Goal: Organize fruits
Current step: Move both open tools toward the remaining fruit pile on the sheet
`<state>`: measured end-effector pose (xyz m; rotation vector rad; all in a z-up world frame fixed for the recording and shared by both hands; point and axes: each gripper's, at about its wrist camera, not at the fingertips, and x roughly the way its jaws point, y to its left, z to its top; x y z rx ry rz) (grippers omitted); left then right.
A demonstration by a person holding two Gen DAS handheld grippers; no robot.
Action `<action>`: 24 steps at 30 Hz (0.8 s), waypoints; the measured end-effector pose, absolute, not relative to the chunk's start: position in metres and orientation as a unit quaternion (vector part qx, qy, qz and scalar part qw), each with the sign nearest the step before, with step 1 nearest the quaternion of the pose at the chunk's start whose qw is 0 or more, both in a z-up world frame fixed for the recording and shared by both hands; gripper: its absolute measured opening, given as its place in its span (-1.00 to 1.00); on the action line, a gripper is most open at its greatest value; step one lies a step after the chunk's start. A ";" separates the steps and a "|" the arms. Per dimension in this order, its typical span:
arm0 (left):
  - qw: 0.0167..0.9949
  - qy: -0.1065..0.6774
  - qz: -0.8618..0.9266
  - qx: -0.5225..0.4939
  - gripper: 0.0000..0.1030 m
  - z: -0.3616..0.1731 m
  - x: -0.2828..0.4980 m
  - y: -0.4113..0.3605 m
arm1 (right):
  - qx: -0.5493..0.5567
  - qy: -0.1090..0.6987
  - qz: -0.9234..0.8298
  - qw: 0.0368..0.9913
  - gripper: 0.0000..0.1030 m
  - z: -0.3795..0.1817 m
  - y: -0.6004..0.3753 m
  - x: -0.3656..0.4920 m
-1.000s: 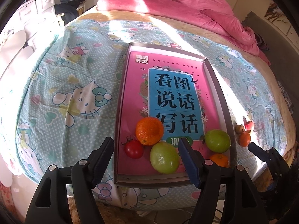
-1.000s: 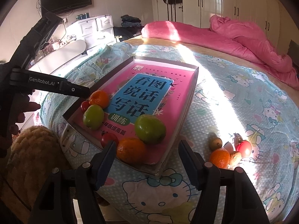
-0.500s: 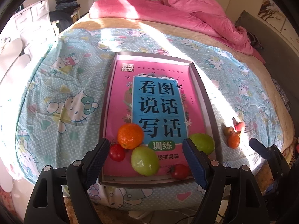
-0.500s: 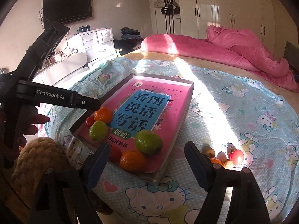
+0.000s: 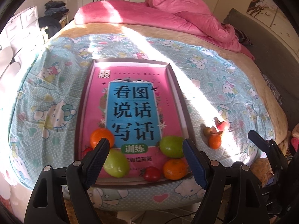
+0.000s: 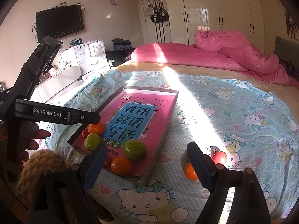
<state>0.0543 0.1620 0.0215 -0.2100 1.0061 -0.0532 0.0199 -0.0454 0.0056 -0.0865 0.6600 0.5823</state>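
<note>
A grey tray [image 5: 188, 119] lined with a pink book lies on the bed. At its near end sit two oranges [image 5: 101, 137] [image 5: 174, 169], two green fruits [image 5: 116, 164] [image 5: 172, 146] and a tomato [image 5: 152, 173]; a second tomato [image 5: 87, 150] peeks from behind my finger. My left gripper [image 5: 145, 141] hovers open and empty above them. An orange [image 6: 189, 170] and a red fruit [image 6: 220, 156] lie loose on the sheet beside the tray [image 6: 168, 127]. My right gripper [image 6: 146, 146] hangs above the tray's corner, jaws opening, nothing between them.
Beside the loose orange [image 5: 214, 141] lie a small brown fruit [image 5: 207, 130] and a red one [image 5: 222, 126]. A pink duvet [image 5: 168, 16] is heaped at the bed's far end. White drawers [image 6: 87, 56] stand left of the bed. A hand [image 6: 35, 140] holds the left gripper.
Both grippers have drawn back and up from the tray, so more of the bed shows. Both pairs of jaws stand wider. The fruits have not moved.
</note>
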 end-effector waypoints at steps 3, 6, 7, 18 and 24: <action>0.872 0.479 -0.039 -0.096 0.58 0.026 0.058 0.148 | -0.032 0.314 0.270 0.910 0.67 0.012 -0.059 0.022; 0.873 0.475 -0.052 -0.097 0.58 0.031 0.059 0.135 | -0.025 0.308 0.258 0.915 0.69 0.018 -0.072 0.021; 0.873 0.474 -0.057 -0.095 0.58 0.032 0.060 0.129 | -0.024 0.305 0.253 0.918 0.70 0.019 -0.077 0.020; 0.869 0.479 -0.106 -0.068 0.58 0.043 0.070 0.070 | 0.014 0.293 0.213 0.932 0.79 0.034 -0.126 0.017; 0.867 0.483 -0.118 -0.049 0.58 0.046 0.073 0.044 | 0.043 0.295 0.187 0.936 0.83 0.035 -0.155 0.020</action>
